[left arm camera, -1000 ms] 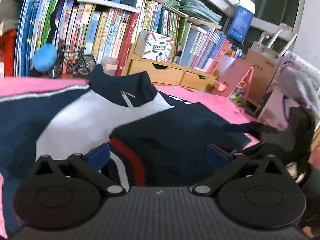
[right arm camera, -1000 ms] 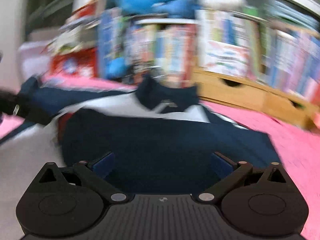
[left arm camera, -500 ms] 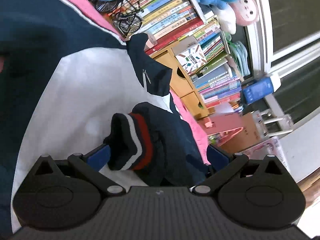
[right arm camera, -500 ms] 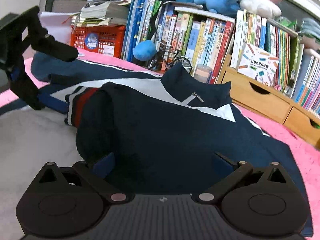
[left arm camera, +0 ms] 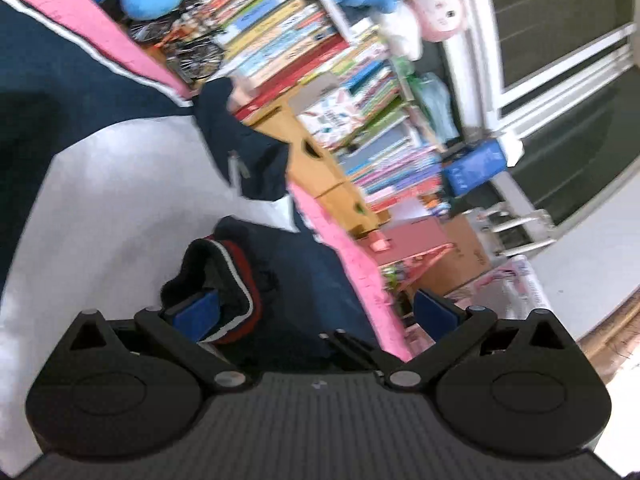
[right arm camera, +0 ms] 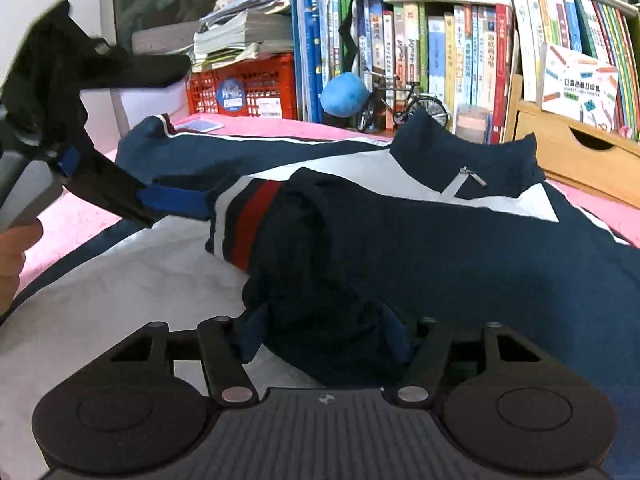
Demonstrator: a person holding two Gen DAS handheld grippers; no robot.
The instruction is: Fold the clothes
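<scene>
At the far left of the right wrist view, the left tool point(right arm camera: 176, 200) is held by a hand point(right arm camera: 14, 256) and reaches in over the pink bench point(right arm camera: 76, 220), its blue-padded lower finger touching the striped cuff point(right arm camera: 248, 224) of the sleeve while the upper finger stands well apart, so the tool is released and gripping nothing. The left wrist view, strongly tilted, shows the same spread: one blue pad sits inside the cuff point(left arm camera: 228, 280) and the other hangs clear over the bench edge. The navy and white zip jacket point(right arm camera: 460, 240) lies spread on the bench with its collar point(right arm camera: 464, 156) toward the bookshelf point(right arm camera: 420, 48), and its right sleeve is folded across the chest, the red, white and navy cuff resting on the white panel. In the middle, a bunched fold of the navy sleeve point(right arm camera: 332, 336) sits between the fingers of the right tool point(right arm camera: 324, 340), which is clenched on that fabric. Behind the collar stand a small model bicycle point(right arm camera: 404, 106) and a blue plush ball point(right arm camera: 344, 94); to the right are wooden drawers point(right arm camera: 576, 152).
</scene>
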